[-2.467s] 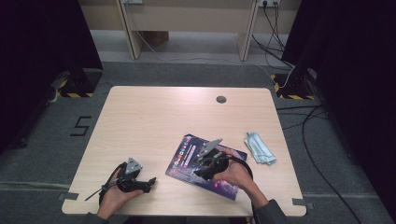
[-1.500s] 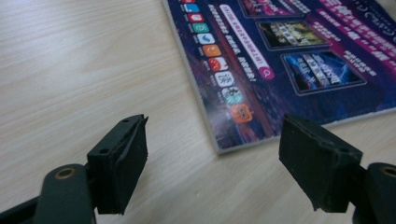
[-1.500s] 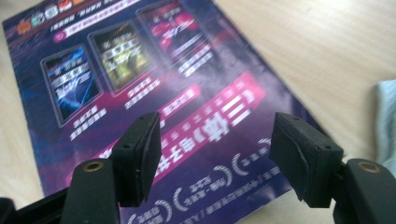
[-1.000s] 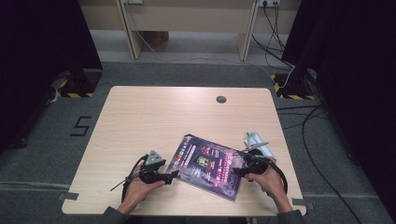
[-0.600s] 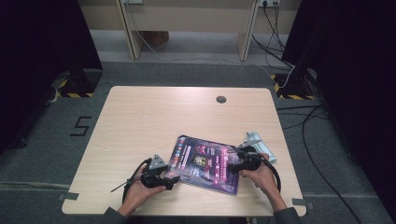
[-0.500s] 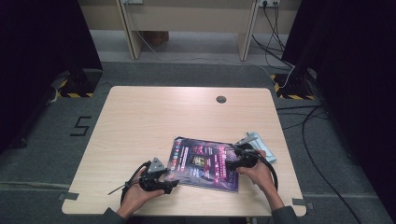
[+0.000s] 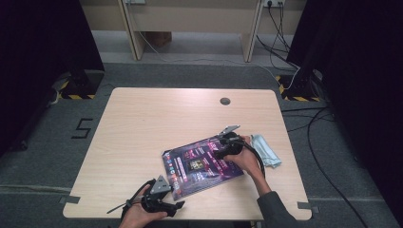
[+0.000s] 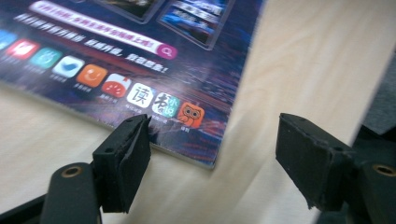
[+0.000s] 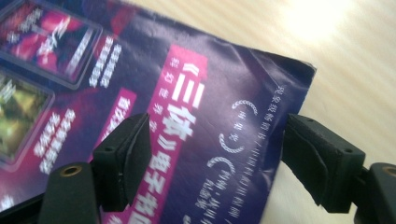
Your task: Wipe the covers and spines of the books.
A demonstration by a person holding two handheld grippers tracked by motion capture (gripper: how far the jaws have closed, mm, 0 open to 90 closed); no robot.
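My left tool (image 7: 159, 202) sits at the near edge of the table (image 7: 142, 123), in my left hand (image 7: 138, 214), just beside the near left corner of the magazine (image 7: 202, 164). In the left gripper view its jaws stand apart with nothing between them: released. One pad (image 8: 123, 158) lies close before the cover's edge, near the row of coloured app icons, though I cannot tell if it touches; the other pad is over bare wood, well clear of the corner.

The magazine, a dark purple glossy one, lies flat on the table right of centre, turned at a slant.

My right tool (image 7: 227, 142) rests over the magazine's far right part, with my right hand (image 7: 247, 159) behind it. Its jaws have just been opening; in the right gripper view they are spread wide above the cover near its corner, pressing on nothing.

Just right of that hand, a pale blue face mask (image 7: 267, 149) lies near the table's right edge.
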